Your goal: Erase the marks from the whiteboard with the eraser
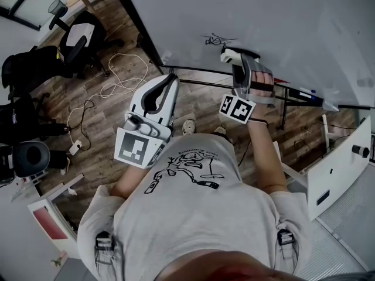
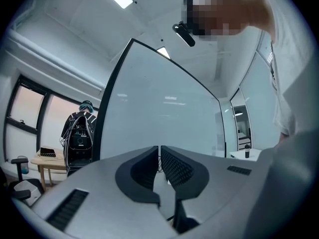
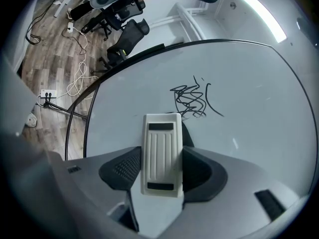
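Observation:
A white ribbed eraser [image 3: 162, 153] sits clamped between the jaws of my right gripper [image 3: 160, 166], which is shut on it. Its far end lies close to the whiteboard [image 3: 239, 68], just below a black scribble [image 3: 192, 99]. From the head view the right gripper [image 1: 241, 60] holds the eraser [image 1: 232, 55] right under that scribble [image 1: 218, 40] on the board [image 1: 281, 22]. My left gripper [image 1: 169, 82] hangs lower left, away from the marks, its jaws shut on nothing. The left gripper view has the closed jaw tips [image 2: 159, 156] before a blank part of the board [image 2: 164, 113].
The board's dark frame and stand bars [image 1: 199, 75] run below it, with markers on a ledge [image 1: 304, 92] at the right. Cables [image 1: 114, 81] lie on the wood floor at left near office chairs [image 1: 76, 37]. A white cabinet [image 1: 337, 163] stands at the right.

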### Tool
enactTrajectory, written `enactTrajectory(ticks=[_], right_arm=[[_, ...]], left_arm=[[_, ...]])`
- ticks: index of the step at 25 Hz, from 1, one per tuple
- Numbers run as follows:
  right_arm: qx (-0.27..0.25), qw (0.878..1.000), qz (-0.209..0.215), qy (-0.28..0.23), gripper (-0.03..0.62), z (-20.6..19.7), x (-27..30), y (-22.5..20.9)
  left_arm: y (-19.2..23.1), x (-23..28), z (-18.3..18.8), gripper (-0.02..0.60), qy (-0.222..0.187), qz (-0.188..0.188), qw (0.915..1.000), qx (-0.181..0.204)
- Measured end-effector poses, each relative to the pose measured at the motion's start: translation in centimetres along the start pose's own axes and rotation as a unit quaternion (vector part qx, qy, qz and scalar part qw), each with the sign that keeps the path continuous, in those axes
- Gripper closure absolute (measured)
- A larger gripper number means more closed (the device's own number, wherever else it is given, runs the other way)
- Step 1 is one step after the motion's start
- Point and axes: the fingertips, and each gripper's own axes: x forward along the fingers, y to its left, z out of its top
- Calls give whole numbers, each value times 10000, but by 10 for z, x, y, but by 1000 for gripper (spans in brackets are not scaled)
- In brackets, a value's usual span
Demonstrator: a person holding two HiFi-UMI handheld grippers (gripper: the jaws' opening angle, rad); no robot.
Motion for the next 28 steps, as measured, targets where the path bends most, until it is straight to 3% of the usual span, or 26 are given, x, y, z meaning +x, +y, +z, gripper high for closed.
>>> enactTrajectory(ticks=[3,7,9,13,22,28], right_arm=[[39,9999,109,17,338,1,1,5],[154,9975,688,40,338,-1,3,29],[273,9967,761,-98,336,2,-5,31],[495,9966,510,-412,336,20,-37,0],[913,9932,-390,-601,336,31,-62,-121],[843,9923,-595,-692,336,46,-48,-148]], left_arm=[[-1,-5,-1,549,-6,36,10000,-9],[-5,-9,-1,549,5,49,10000,-19],[-6,-11,-1,549,-19,54,10000,-38],[-5,-17,0,549,-3,126,9999,-21],[-7,-18,1,549,-3,171,9998,-47],[-3,-12,-1,549,-12,178,9998,-61]])
